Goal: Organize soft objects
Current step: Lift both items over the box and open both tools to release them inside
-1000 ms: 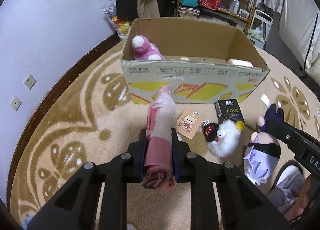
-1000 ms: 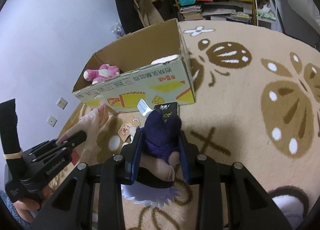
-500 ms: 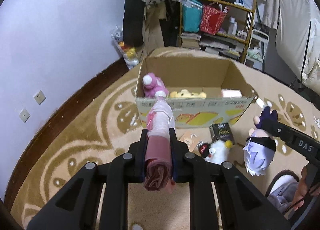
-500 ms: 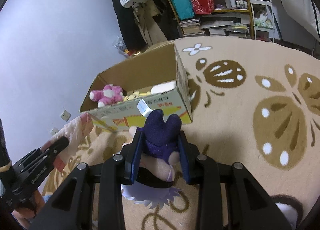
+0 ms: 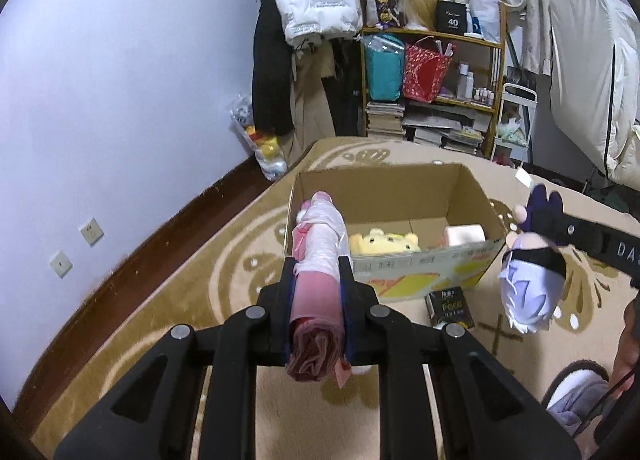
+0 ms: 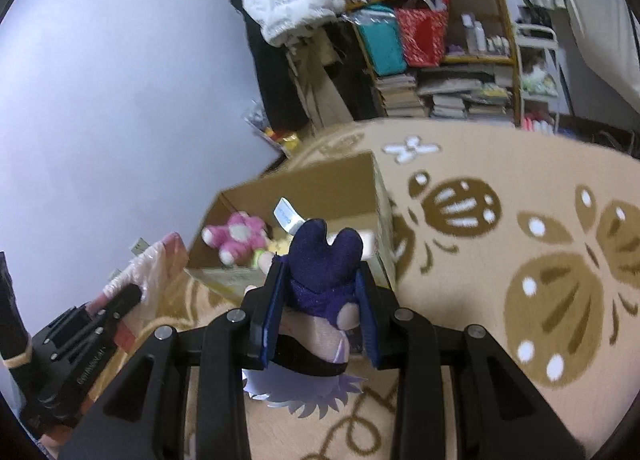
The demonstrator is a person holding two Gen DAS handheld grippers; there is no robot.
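My left gripper is shut on a rolled pink bundle in clear plastic, held in the air in front of the open cardboard box. My right gripper is shut on a plush doll with a purple body and pale lilac hair; the doll hangs head down at the box's right corner in the left wrist view. Inside the box lie a pink plush, a yellow plush and a pale pink block.
The box stands on a beige patterned rug. A black tissue pack lies on the rug in front of the box. A cluttered shelf and hanging coats stand behind; the wall runs along the left. A grey slipper is at lower right.
Both grippers have risen with their loads and tilted up, so the box interior and the shelf now show. The doll has left the rug and hangs in the air.
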